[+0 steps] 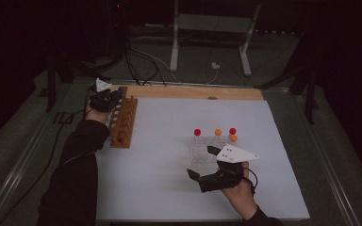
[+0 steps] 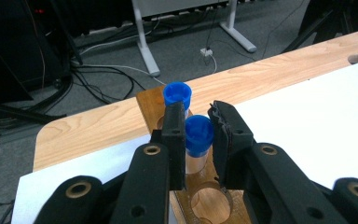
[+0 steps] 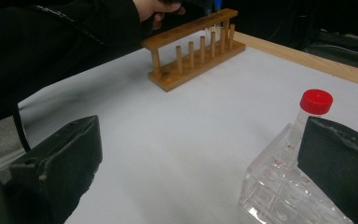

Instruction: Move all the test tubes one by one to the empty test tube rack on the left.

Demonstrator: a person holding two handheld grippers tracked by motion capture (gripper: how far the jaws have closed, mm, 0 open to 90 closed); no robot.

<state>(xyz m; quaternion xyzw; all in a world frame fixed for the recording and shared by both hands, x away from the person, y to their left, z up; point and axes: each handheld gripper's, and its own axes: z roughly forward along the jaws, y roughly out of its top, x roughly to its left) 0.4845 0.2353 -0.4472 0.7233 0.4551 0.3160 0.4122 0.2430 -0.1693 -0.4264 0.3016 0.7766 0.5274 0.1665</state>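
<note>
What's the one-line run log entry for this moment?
left claw: shut on blue-capped clear tube over wooden rack | right claw: open, empty, beside clear plastic rack | second blue-capped tube: racked behind

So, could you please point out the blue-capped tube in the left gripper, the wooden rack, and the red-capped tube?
blue-capped tube (image 2: 199, 135): left gripper view, on its blue cap.
wooden rack (image 3: 193, 29): right gripper view, on its top bar.
red-capped tube (image 3: 316, 101): right gripper view, on its red cap.

Left tool (image 1: 107, 98) sits at the far end of the wooden rack (image 1: 124, 123). Right tool (image 1: 206, 165), jaws apart, is well right of the rack, beside the clear rack (image 1: 202, 149).
</note>
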